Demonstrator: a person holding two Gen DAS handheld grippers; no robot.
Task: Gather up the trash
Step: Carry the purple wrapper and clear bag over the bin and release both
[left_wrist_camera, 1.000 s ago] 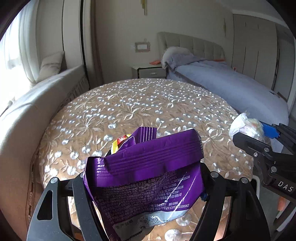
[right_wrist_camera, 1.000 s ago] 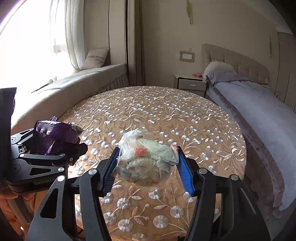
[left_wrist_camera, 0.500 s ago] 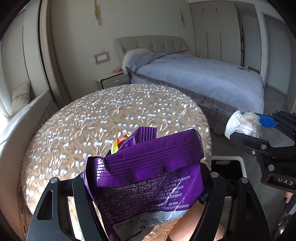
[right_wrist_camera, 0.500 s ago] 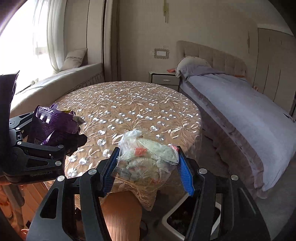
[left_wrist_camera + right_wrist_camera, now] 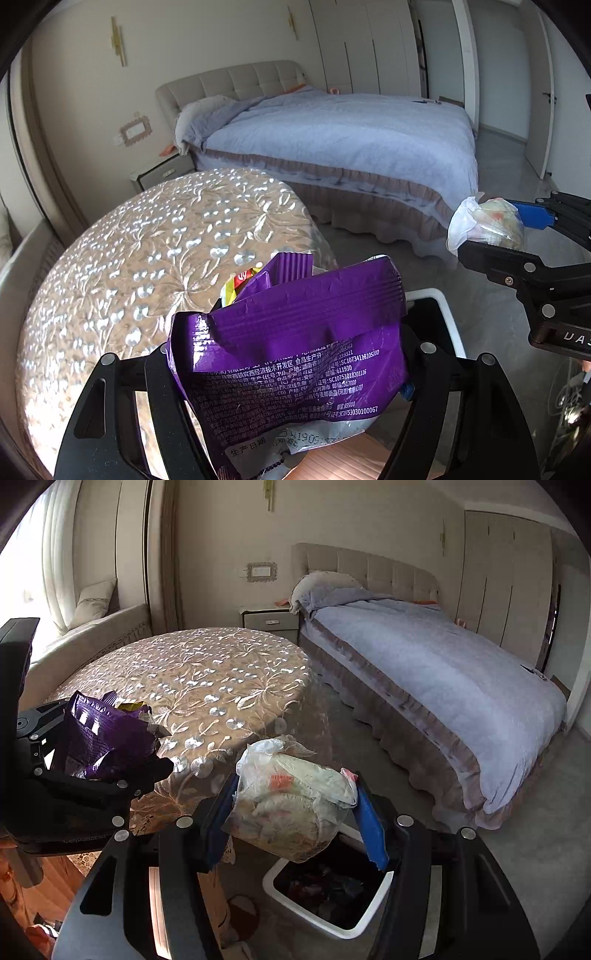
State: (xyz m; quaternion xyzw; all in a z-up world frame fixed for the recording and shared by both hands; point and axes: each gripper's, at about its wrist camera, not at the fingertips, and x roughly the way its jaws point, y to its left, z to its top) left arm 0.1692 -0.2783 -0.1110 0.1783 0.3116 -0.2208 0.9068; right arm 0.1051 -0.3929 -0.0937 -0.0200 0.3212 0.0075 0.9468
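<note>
My left gripper (image 5: 291, 373) is shut on a crumpled purple snack bag (image 5: 295, 347) with a red and yellow wrapper tucked behind it. In the right wrist view that purple snack bag (image 5: 103, 738) shows at the left, in the left gripper (image 5: 110, 764). My right gripper (image 5: 295, 808) is shut on a clear plastic bag of scraps (image 5: 291, 801), held just above a white trash bin (image 5: 325, 926) with a dark liner and some rubbish inside. From the left wrist view the plastic bag (image 5: 487, 225) and the right gripper (image 5: 517, 240) appear at the right, and the bin's white rim (image 5: 439, 306) peeks out behind the purple bag.
A round table with a gold embroidered cloth (image 5: 199, 675) stands at the left, close to the bin. A bed with a blue cover (image 5: 443, 672) fills the right side. A nightstand (image 5: 269, 620) sits at the wall, a window seat (image 5: 92, 635) beyond the table. Grey floor lies between table and bed.
Both grippers have swung right, off the table top and toward the floor beside it. The white bin has come into view under the right gripper. Both grips are unchanged.
</note>
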